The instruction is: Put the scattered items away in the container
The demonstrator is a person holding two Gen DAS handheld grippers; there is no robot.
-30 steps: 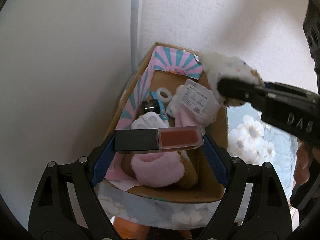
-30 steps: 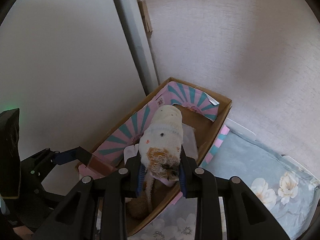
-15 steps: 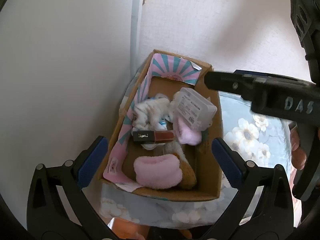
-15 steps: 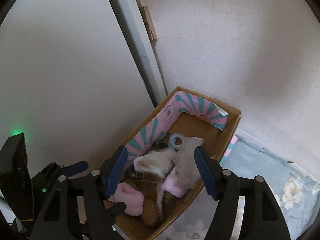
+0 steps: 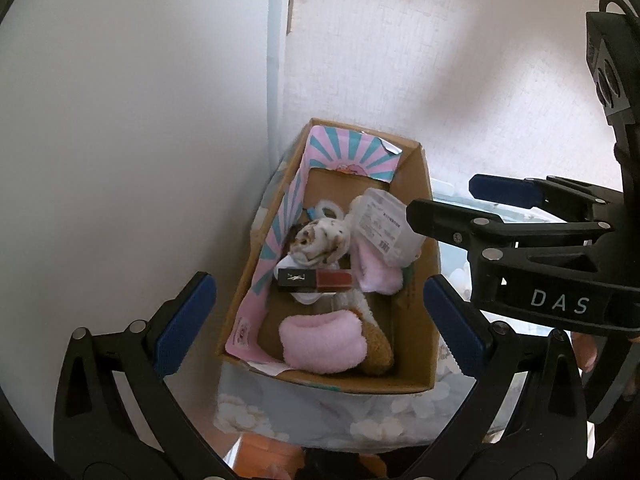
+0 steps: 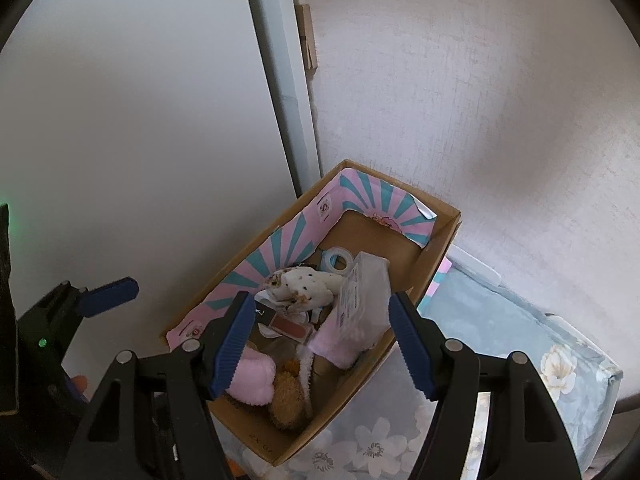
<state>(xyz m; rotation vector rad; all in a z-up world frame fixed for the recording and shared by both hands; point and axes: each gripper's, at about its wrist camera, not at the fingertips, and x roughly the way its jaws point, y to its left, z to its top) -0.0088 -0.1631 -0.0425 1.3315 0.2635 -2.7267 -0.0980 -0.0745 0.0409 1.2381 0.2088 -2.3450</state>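
Observation:
A cardboard box (image 5: 420, 184) with a pink and teal striped liner stands in the wall corner; it also shows in the right wrist view (image 6: 448, 236). Inside lie a black and red lipstick box (image 5: 316, 279), a white speckled sock (image 5: 320, 238), a clear plastic case (image 5: 384, 226), a pink fuzzy sock (image 5: 322, 340), a brown plush piece (image 5: 376, 350) and a tape roll (image 6: 335, 259). My left gripper (image 5: 316, 320) is open and empty above the box's near end. My right gripper (image 6: 322, 340) is open and empty above the box; it shows at the right of the left wrist view (image 5: 452, 202).
The box sits on a pale blue floral cloth (image 6: 520, 332). A white wall (image 5: 140, 120) and a grey corner post (image 6: 280, 80) stand close behind and left of the box. A textured wall (image 6: 460, 100) is behind it.
A second ago the left gripper held the lipstick box and the right held the speckled sock. Both opened and dropped them into the box. Both grippers have since pulled back.

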